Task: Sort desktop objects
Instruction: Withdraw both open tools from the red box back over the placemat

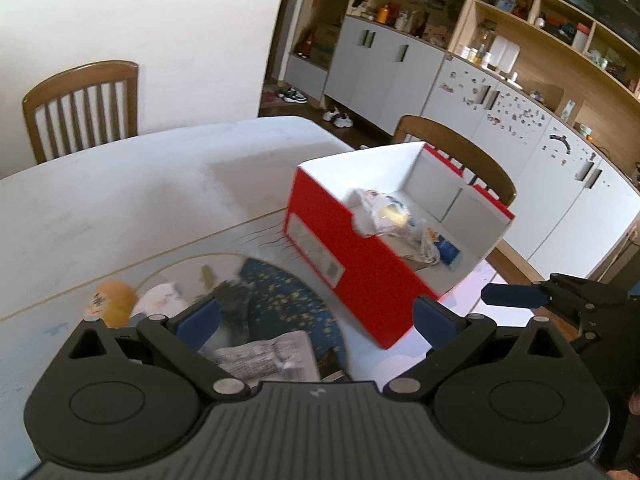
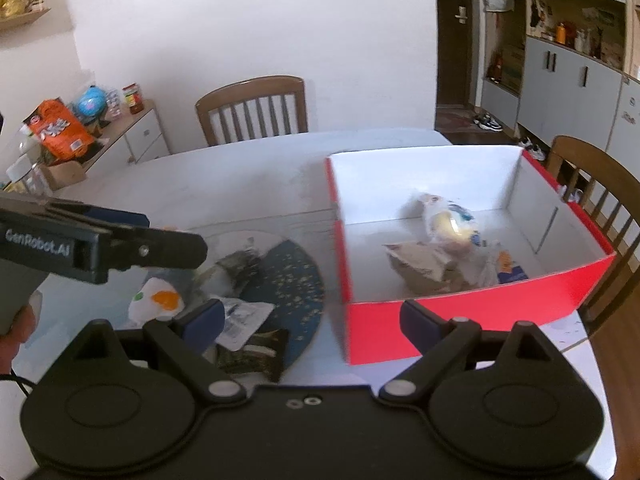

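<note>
Both grippers, left gripper and right gripper, empty, fingers spread. Packets lie near-left of the red box. Left gripper sits nearer them.

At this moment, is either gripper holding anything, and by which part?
Nothing is held. The left gripper and right gripper are both open and empty, above the packets beside the red box.

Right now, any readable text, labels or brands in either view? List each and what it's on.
"GenRobot.AI": white lettering on the side of the left hand-held gripper, seen in the right wrist view.
Label on the red box: too blurred to read.
Orange bag on the side cabinet: print too small to read.
Packets in the box and on the table: print blurred, unreadable.
Nothing else legible.
</note>
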Action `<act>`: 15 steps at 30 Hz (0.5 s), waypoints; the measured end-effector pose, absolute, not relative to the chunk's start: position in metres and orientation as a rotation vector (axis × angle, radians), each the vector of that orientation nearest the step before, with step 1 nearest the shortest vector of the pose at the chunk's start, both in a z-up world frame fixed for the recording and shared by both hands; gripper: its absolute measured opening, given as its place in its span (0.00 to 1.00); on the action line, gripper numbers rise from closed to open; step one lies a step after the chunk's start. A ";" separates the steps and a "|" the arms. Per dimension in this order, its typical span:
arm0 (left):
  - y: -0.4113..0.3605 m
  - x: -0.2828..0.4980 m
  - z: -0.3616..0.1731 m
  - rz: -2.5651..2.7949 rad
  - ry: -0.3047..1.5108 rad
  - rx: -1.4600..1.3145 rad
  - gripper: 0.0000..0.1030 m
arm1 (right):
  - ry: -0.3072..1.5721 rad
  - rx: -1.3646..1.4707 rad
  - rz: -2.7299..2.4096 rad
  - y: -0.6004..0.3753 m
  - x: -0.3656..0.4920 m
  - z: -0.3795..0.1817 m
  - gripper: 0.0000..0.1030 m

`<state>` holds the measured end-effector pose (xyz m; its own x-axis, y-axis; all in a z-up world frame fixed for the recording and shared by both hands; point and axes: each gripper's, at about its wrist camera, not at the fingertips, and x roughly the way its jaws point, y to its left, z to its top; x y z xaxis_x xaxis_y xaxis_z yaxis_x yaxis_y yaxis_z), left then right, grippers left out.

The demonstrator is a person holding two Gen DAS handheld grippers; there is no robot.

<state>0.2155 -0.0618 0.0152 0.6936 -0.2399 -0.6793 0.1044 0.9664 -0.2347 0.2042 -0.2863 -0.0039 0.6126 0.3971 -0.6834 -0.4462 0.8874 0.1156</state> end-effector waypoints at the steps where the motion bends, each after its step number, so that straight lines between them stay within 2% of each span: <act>1: -0.058 0.214 0.014 -0.187 0.783 -0.185 1.00 | 0.772 -0.074 0.494 -0.281 0.202 -0.005 0.92; 15: -0.015 0.207 -0.014 -0.097 0.815 -0.196 1.00 | 0.802 -0.124 0.543 -0.241 0.191 -0.023 0.92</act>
<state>0.2066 -0.0148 -0.0137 0.6829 -0.1609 -0.7126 0.0105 0.9775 -0.2107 0.1913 -0.2410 -0.0234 0.5672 0.4148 -0.7115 -0.5069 0.8567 0.0953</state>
